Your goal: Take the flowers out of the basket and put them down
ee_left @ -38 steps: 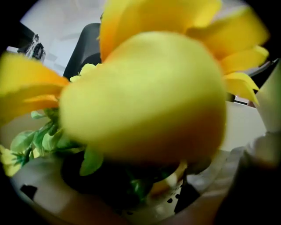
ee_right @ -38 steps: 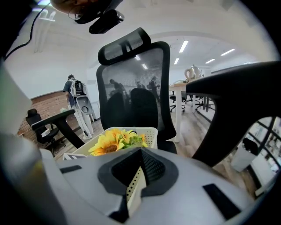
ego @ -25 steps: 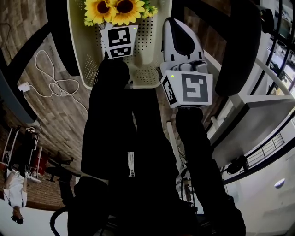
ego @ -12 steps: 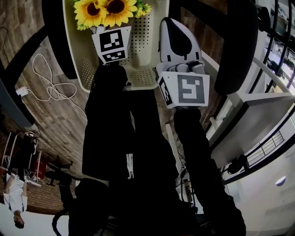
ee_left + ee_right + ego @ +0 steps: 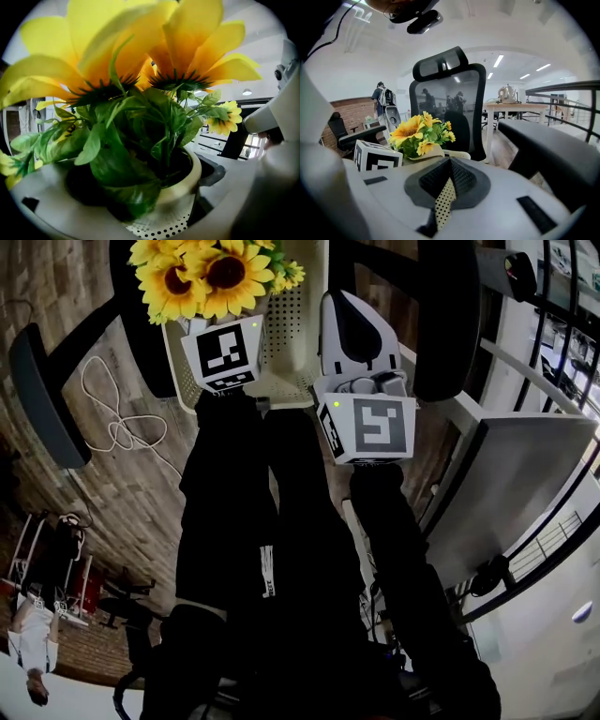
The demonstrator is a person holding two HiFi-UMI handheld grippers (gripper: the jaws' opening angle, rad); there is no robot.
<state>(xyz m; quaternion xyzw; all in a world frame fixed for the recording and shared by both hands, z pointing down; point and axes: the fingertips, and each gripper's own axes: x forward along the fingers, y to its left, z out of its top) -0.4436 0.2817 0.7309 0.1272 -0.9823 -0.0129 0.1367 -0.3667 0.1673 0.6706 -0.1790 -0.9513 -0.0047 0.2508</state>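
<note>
Left gripper (image 5: 140,201): jaws closed round the small cream pot (image 5: 185,185) that holds the flowers (image 5: 202,273), with leaves spilling over both jaws. Right gripper (image 5: 449,187): jaws pinched together on a strip of the dotted basket (image 5: 292,324) wall, steadying it.

The flowers sit at the basket's far end, with dotted wall just under the pot. The pot base is hidden, so I can't tell if it is clear of the rim.

Handling guess: the sunflowers look fake, so light but top-heavy, with soft, floppy petals and leaves. The pot is the only stiff part, and it is smooth and rounded, so it could slip or tilt. Grip the pot, not the stems.

Room: a black chair (image 5: 450,315) back stands close on the basket's right, with a grey desk (image 5: 511,474) edge beyond it. On the left is wood floor (image 5: 112,493) with a white cable (image 5: 117,418) lying on it. The left looks the more open side for setting down; mind the cable.
</note>
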